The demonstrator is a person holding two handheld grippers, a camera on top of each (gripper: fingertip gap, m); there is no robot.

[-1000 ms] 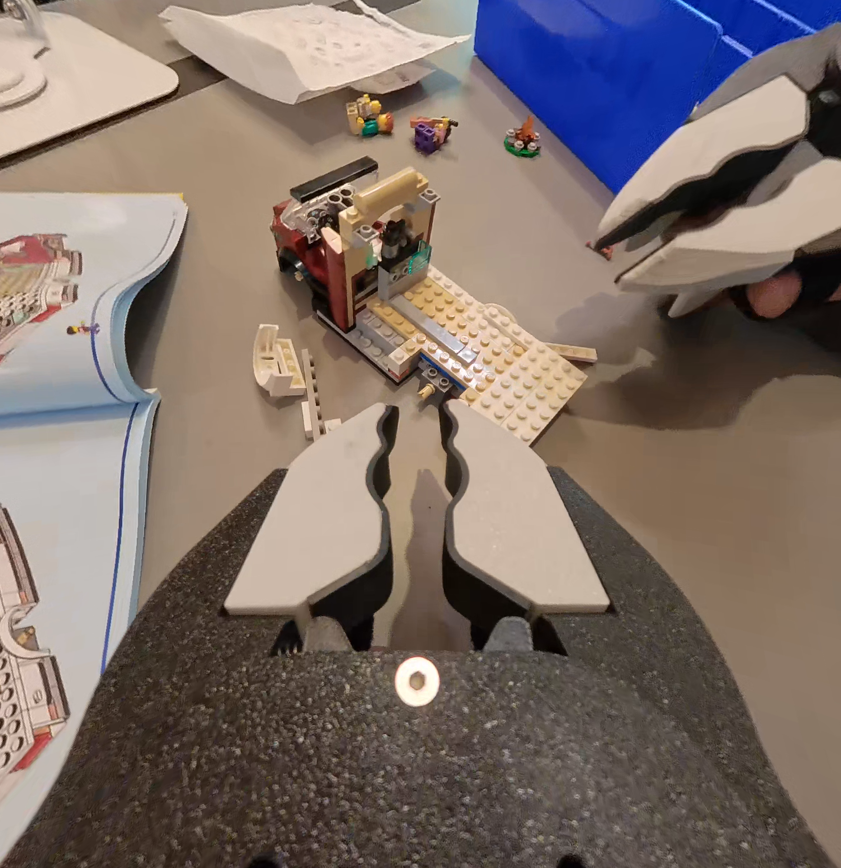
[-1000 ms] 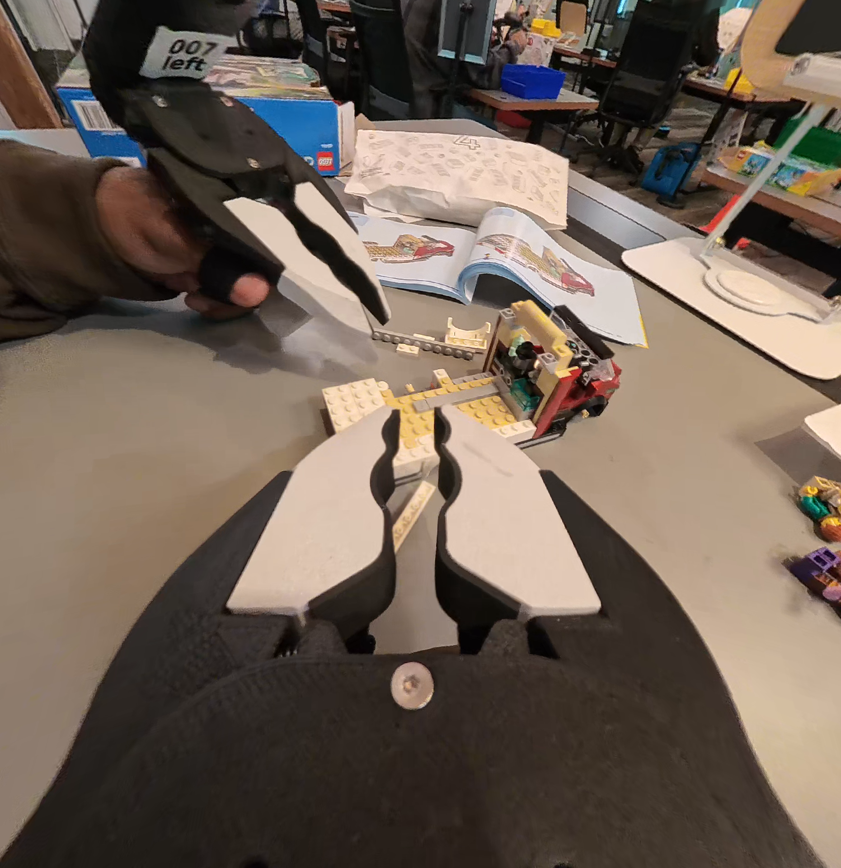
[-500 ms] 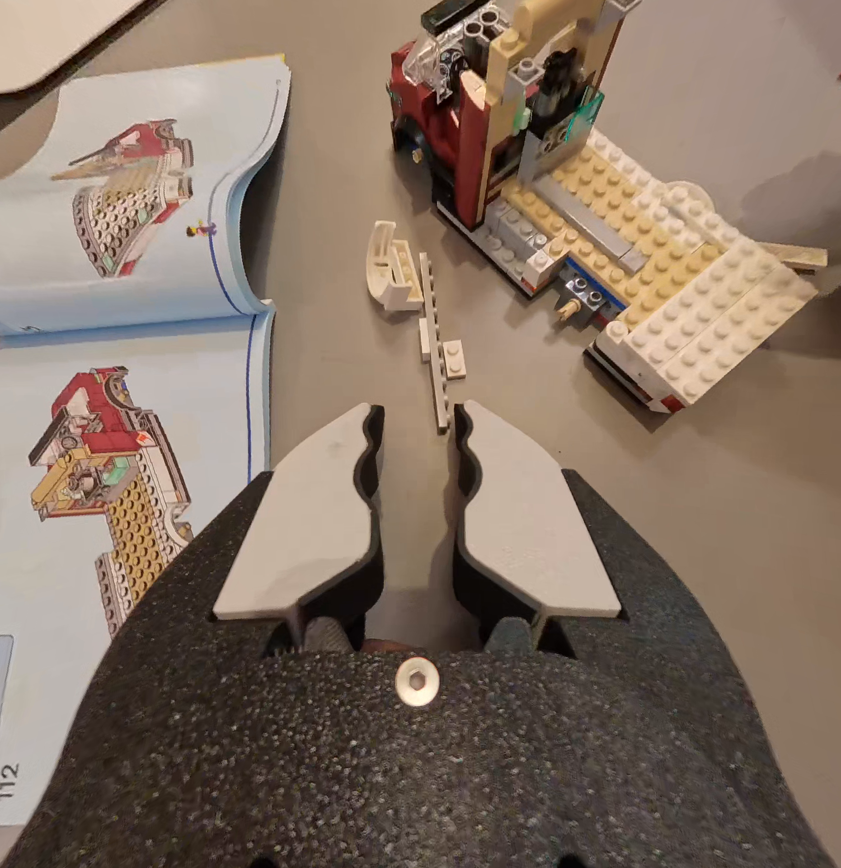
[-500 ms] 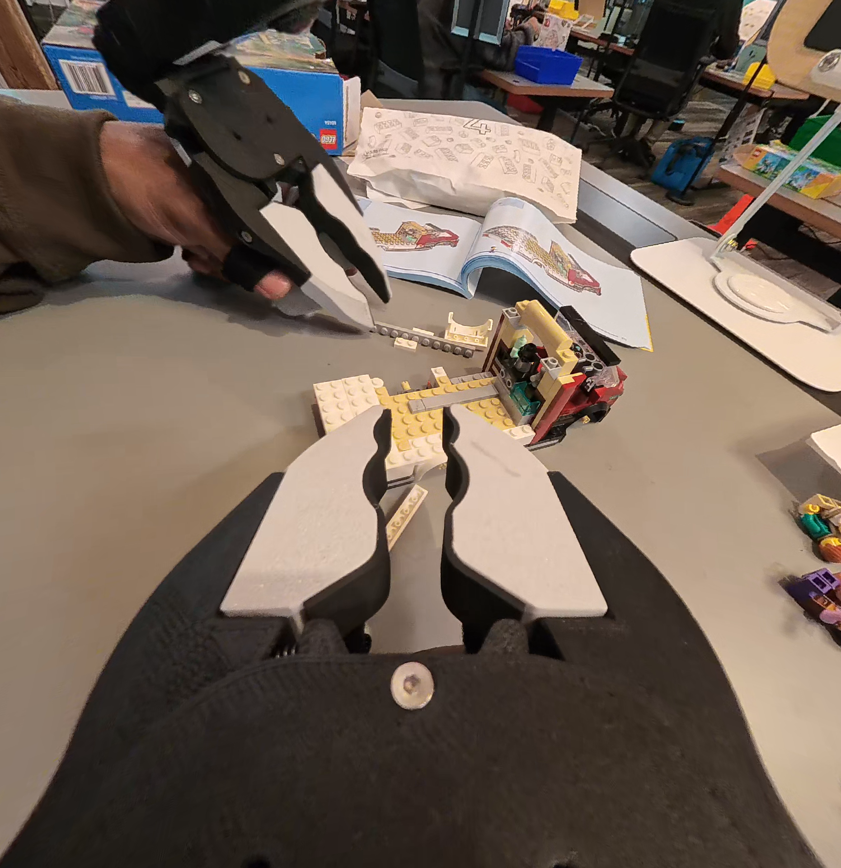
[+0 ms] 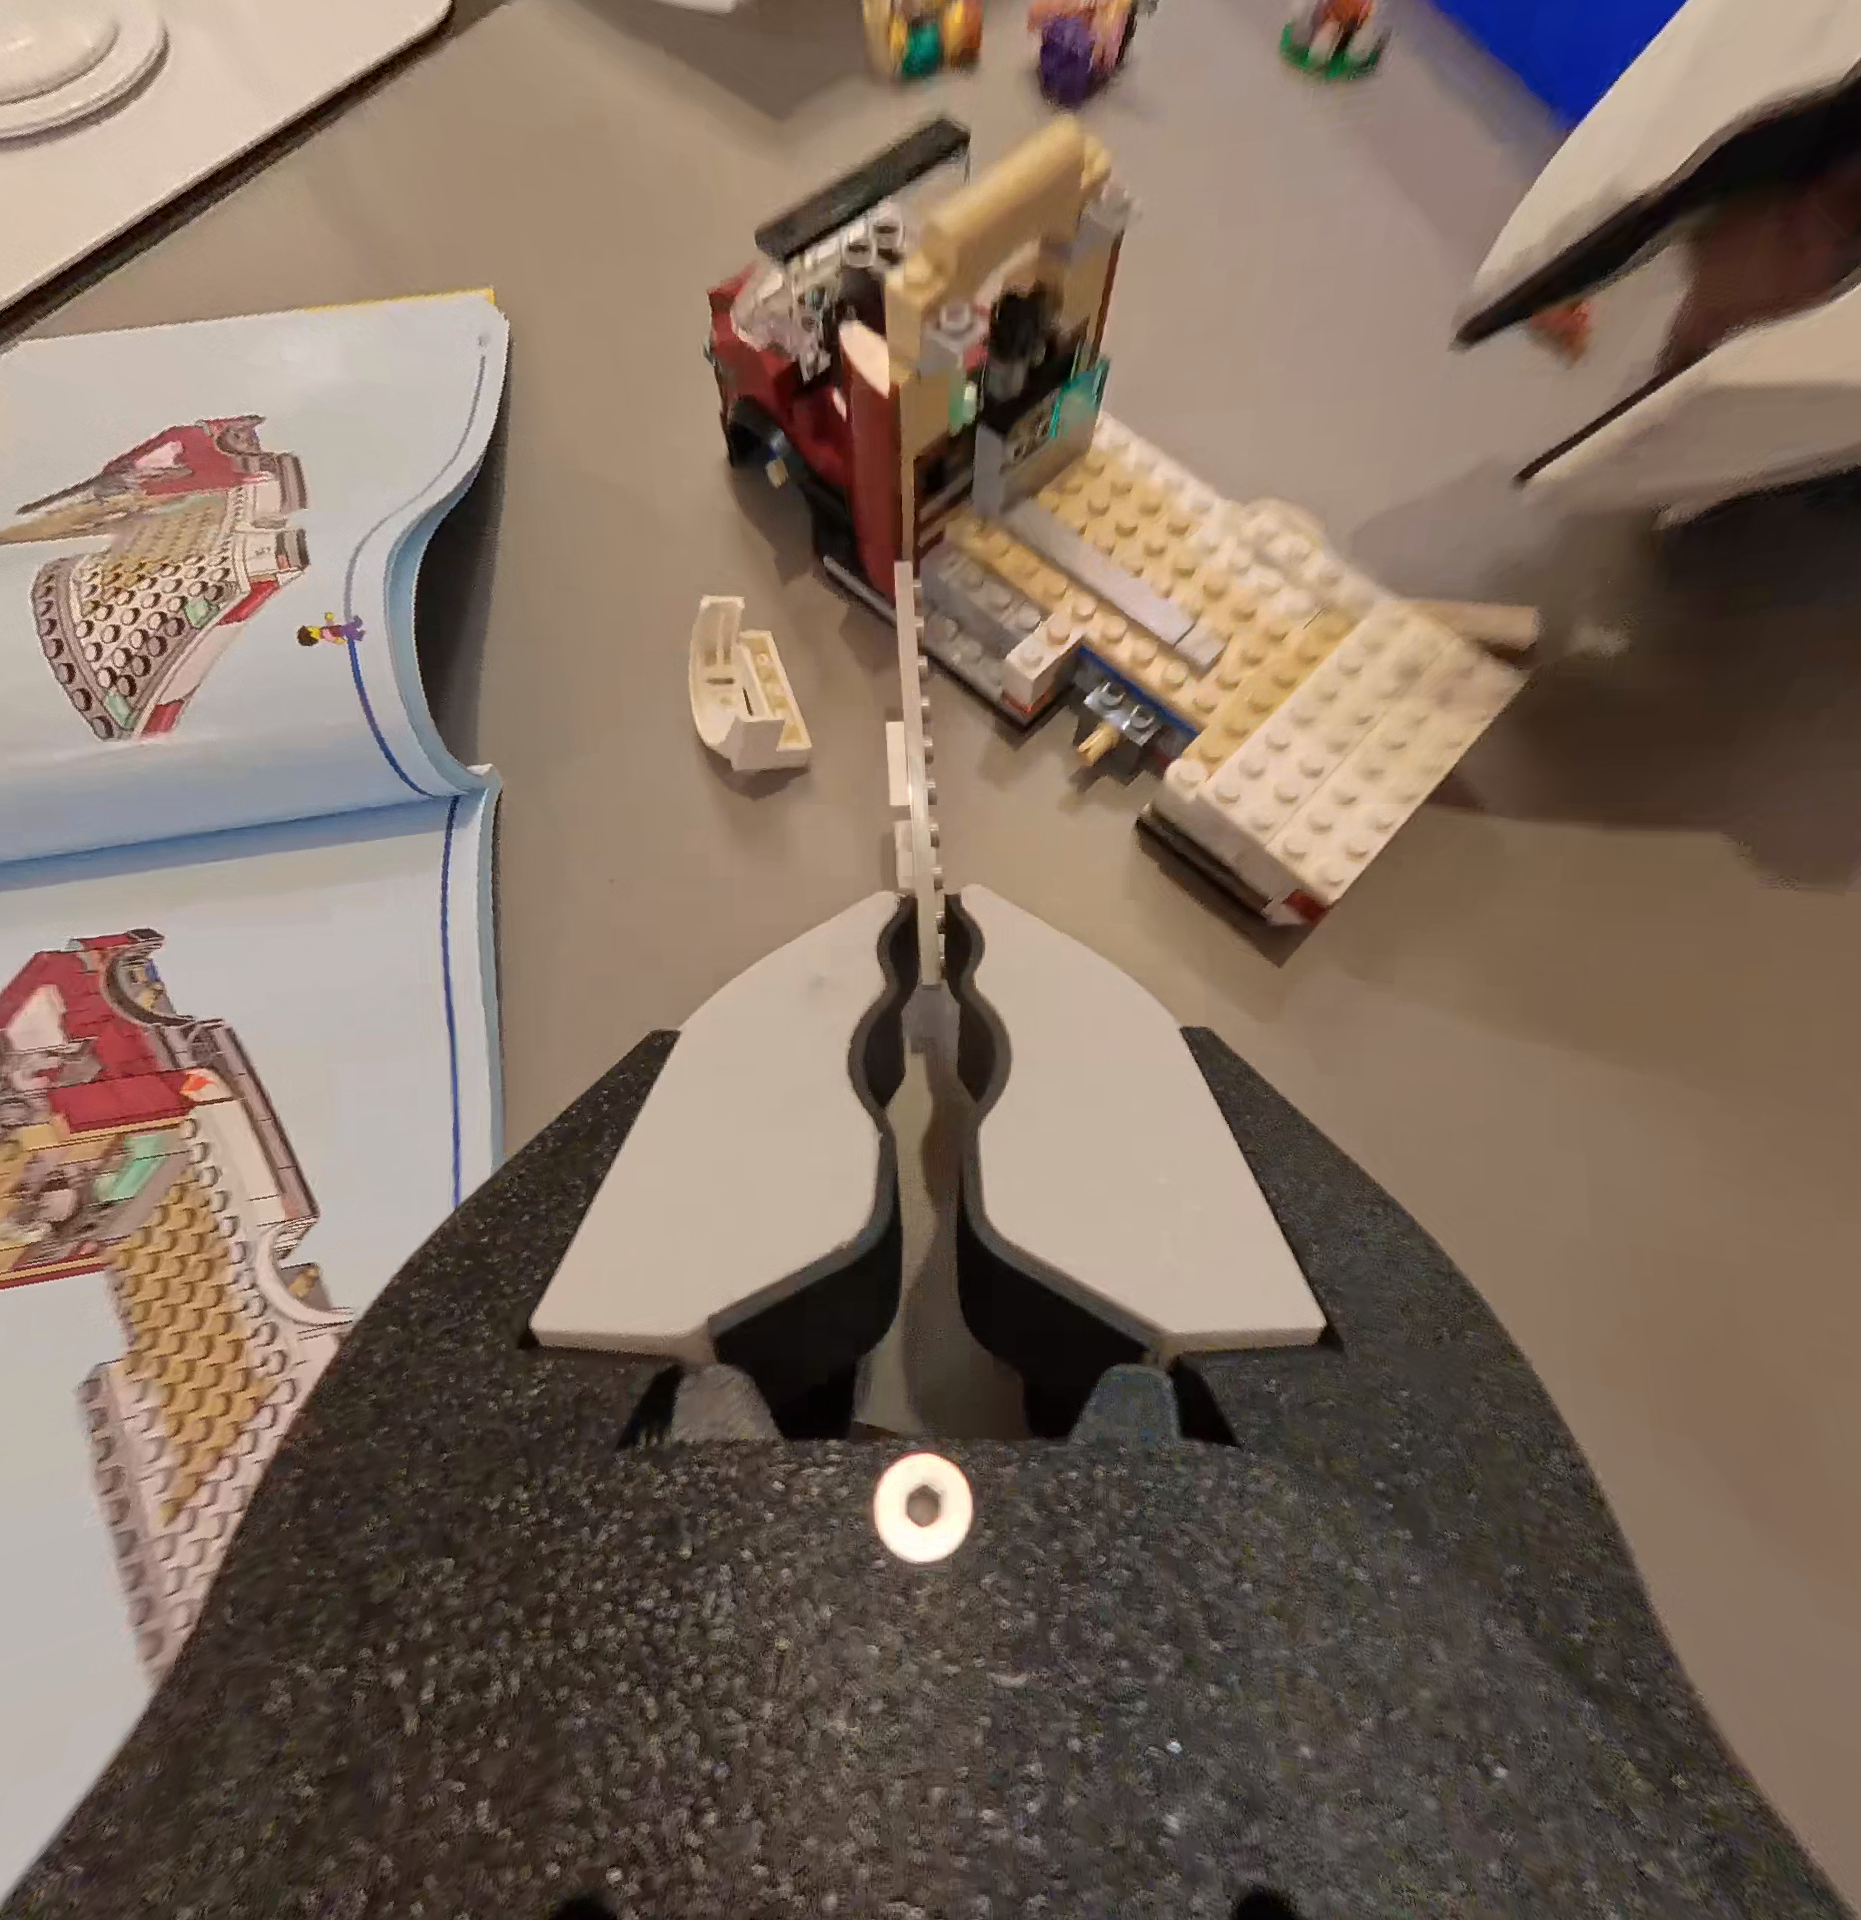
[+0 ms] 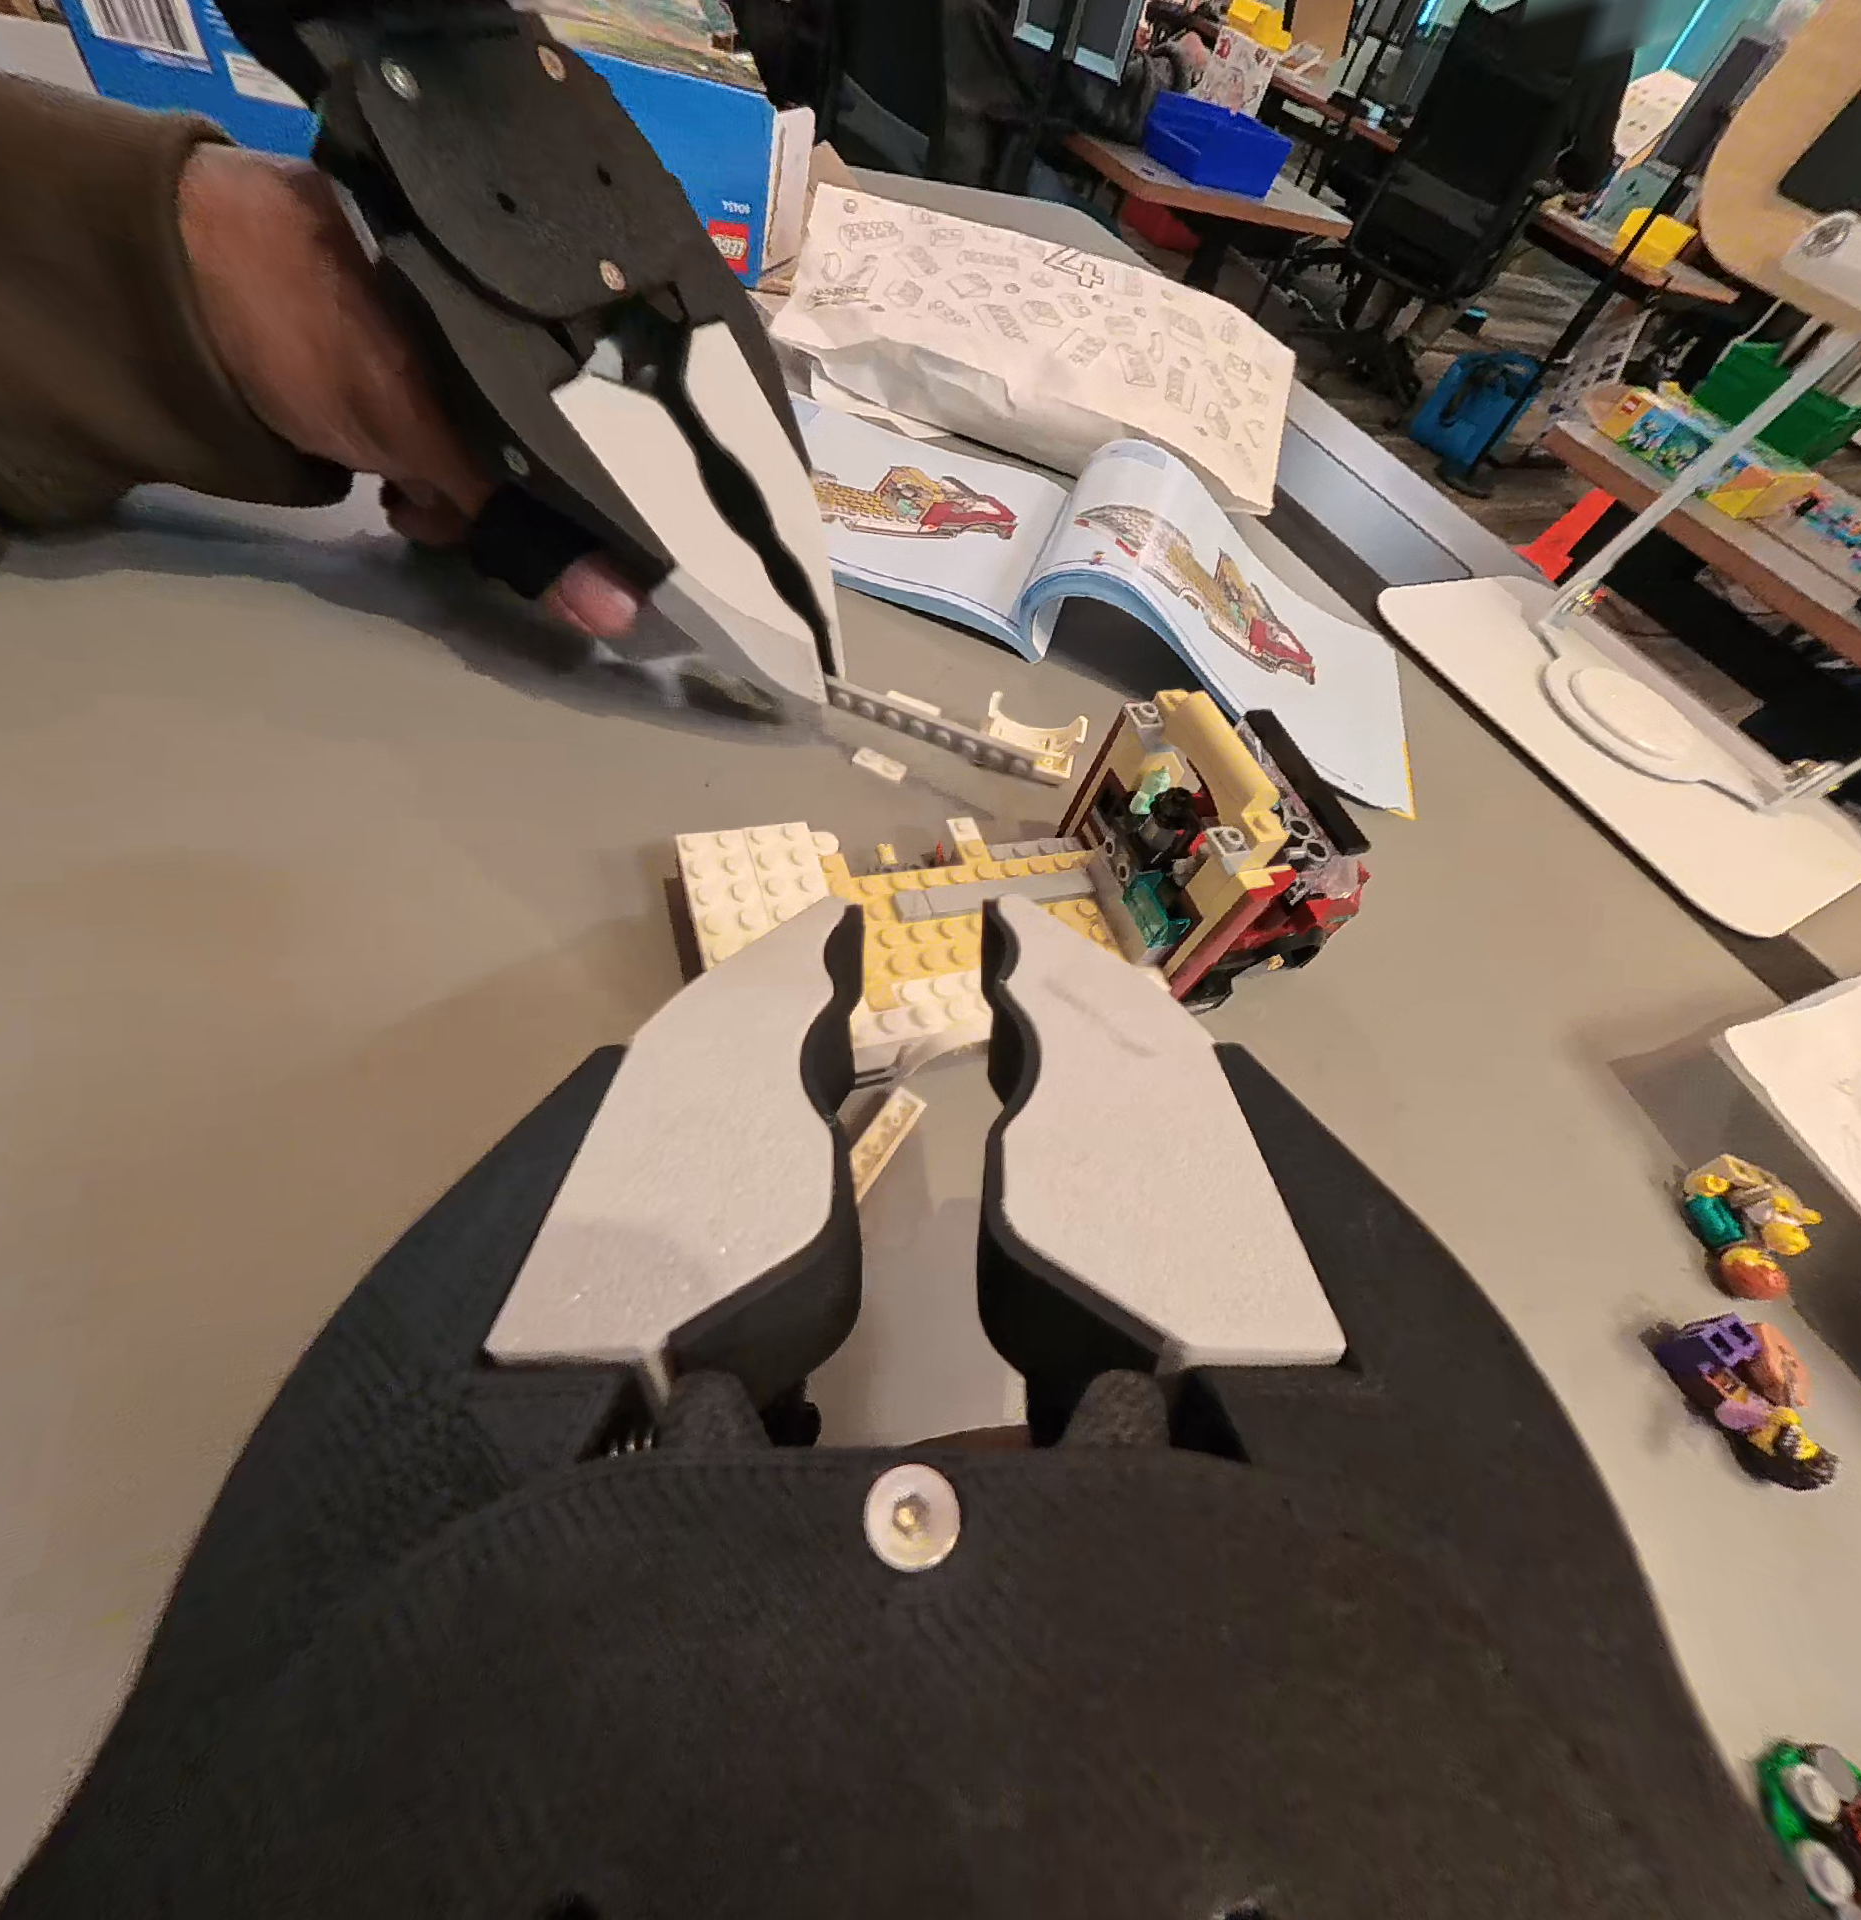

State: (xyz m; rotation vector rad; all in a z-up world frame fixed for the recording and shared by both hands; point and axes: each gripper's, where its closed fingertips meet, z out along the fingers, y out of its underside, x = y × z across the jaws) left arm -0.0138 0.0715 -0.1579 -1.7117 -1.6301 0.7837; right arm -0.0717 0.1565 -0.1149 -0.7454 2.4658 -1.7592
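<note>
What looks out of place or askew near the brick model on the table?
A white curved piece lies tipped on its side beside the model. The left hand-held gripper grips one end of a long grey plate, turned on edge.

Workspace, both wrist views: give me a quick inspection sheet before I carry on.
Surface: grey table, matte.
Job's things: part-built brick model with tan and white studded base; open instruction booklet; long grey studded strip; white curved piece.
Clutter: small brick figures; printed paper bag; blue box; white stand base.
Grippers: left gripper shut on the strip's near end, strip edge-on between the pads; right gripper open over the model's base, nothing held.
Cables: nothing seen.
Surroundings: desks, chairs and coloured bins behind.
</note>
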